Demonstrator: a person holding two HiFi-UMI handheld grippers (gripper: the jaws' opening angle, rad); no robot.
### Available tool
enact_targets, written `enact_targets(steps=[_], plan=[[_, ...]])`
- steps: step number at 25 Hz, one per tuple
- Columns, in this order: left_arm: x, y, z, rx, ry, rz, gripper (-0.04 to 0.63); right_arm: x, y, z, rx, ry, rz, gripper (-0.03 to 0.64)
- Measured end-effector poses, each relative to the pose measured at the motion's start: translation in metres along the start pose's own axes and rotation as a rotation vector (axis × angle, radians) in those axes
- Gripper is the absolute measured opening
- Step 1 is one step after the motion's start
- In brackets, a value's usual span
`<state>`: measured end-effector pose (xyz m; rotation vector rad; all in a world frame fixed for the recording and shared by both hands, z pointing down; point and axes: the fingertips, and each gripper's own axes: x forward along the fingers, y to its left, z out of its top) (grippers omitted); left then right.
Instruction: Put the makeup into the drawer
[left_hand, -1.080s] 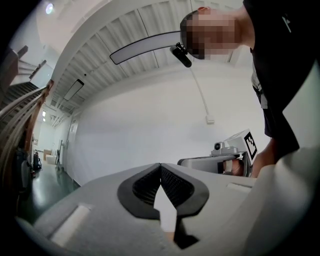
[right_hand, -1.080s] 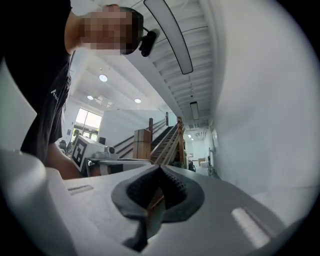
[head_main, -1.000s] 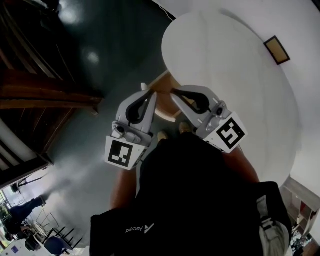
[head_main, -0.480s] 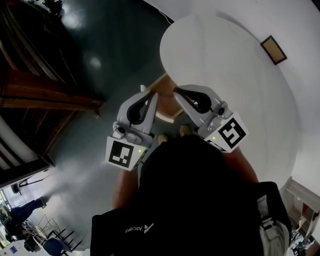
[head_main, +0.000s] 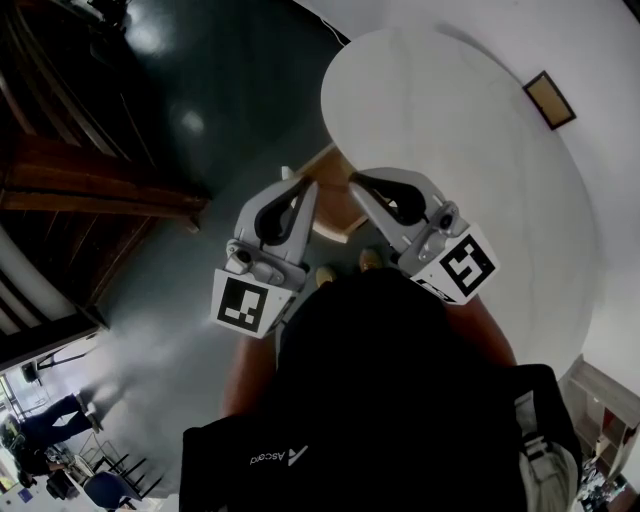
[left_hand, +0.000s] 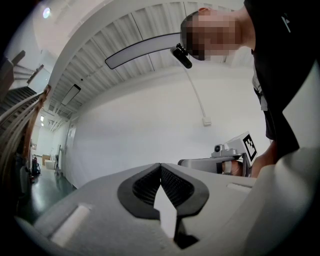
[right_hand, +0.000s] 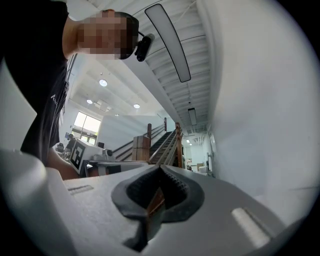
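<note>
Dark-rimmed tan case (head_main: 552, 99) — flat on white table (head_main: 450, 140)

Grippers: two, the left gripper (head_main: 292, 180) and the right gripper (head_main: 354, 184).
Marker cubes: two, one on the left gripper (head_main: 243, 303) and one on the right (head_main: 462, 265).
Desk (head_main: 450, 130): one, round, white.
Frame (head_main: 552, 99): one, lying on the desk.
Shoes: two, a left shoe (head_main: 325, 273) and a right shoe (head_main: 370, 259).
Staircase (right_hand: 162, 142): one.
Long ceiling lamp (right_hand: 167, 40): one.
Persons: two, the holder (head_main: 400, 400) of the grippers and a far figure (head_main: 45, 425).
</note>
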<state>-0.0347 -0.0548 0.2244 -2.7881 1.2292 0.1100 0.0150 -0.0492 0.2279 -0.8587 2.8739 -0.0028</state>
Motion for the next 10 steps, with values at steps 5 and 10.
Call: enact_targets(steps=[5, 10], plan=[[0.0015, 0.0001, -0.001, -0.002, -0.002, -0.004, 0.011, 0.0004, -0.001, -0.0022, 0.003, 0.004, 0.001, 0.003], [0.0032, 0.0007, -0.0015, -0.004, 0.001, -0.008, 0.011, 0.0015, -0.0013, -0.002, 0.002, 0.006, 0.007, 0.003]])
